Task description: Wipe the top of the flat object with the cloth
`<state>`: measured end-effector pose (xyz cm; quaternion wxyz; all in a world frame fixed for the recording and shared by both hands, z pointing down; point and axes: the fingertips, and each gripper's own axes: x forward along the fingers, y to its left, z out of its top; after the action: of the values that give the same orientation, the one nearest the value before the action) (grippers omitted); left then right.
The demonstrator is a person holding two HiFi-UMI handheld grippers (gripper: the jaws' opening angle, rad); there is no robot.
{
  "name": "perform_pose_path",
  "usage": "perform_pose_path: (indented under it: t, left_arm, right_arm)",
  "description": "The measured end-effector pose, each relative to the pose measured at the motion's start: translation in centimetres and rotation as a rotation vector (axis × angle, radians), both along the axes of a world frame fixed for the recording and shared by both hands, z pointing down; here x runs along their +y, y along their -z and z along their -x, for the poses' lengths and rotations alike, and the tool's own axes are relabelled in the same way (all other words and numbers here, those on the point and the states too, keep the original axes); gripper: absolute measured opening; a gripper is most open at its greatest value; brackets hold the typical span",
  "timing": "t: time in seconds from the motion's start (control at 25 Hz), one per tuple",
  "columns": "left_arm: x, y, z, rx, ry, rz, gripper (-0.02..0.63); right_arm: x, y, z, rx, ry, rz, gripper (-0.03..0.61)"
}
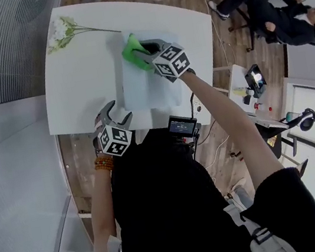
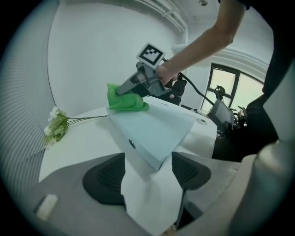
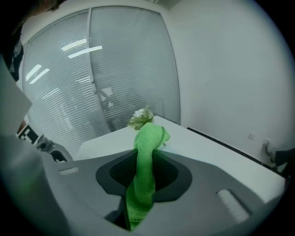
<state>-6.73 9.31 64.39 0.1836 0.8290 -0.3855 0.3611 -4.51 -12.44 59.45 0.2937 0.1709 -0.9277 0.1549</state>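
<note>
Right gripper [image 1: 146, 49] clamped on green cloth [image 1: 131, 52] at 11 o'clock corner of flat box [image 1: 145, 85]; left gripper [image 1: 114, 115] agape by 7 o'clock corner, gripping nothing; unbraced box may skid under wipe.

Holds the left gripper [image 1: 116, 112] low and close to the torso [image 1: 164, 199], forearm [image 1: 103, 209] bent in, jaws spread wide with the pads [image 2: 108, 177] pressing on nothing. Stretches the right arm [image 1: 229, 122] forward nearly straight, right gripper [image 1: 148, 51] tilted downward, jaws closed tight on the green cloth [image 1: 131, 50].
</note>
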Motion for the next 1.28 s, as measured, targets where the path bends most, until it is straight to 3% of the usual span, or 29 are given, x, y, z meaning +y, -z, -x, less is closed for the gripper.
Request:
perform_pose_path:
  t: [0.32,0.64,0.8,1.12,1.28]
  left_arm:
    - [1.1,-1.3,-1.4,-0.033,-0.032,0.026,0.42]
    - [1.3,-2.9,-1.7,-0.045,-0.075,0.062,0.42]
    - [0.4,-2.7,-1.0,-0.045,-0.032,0.045,0.419]
    - [-0.4,-2.7,-0.9,-0.059,-0.037,0.037,0.42]
    - [-0.3,-2.8,-1.0,-0.068,-0.046,0.035,0.419]
  right_arm:
    - [-6.6,-2.6,1.2,0.086,-0.118,-0.068,0.121]
    - [-6.2,-5.1,2.6,0.202,-0.121,-0.126,0.173]
    - [-5.8,-5.1,3.1,0.206,-0.143,-0.111,0.192]
    - [-3.6,-5.0,3.9,0.207,-0.079,-0.149,0.181]
    - [-2.2,-4.9,4.1,0.213,-0.026,-0.157,0.127]
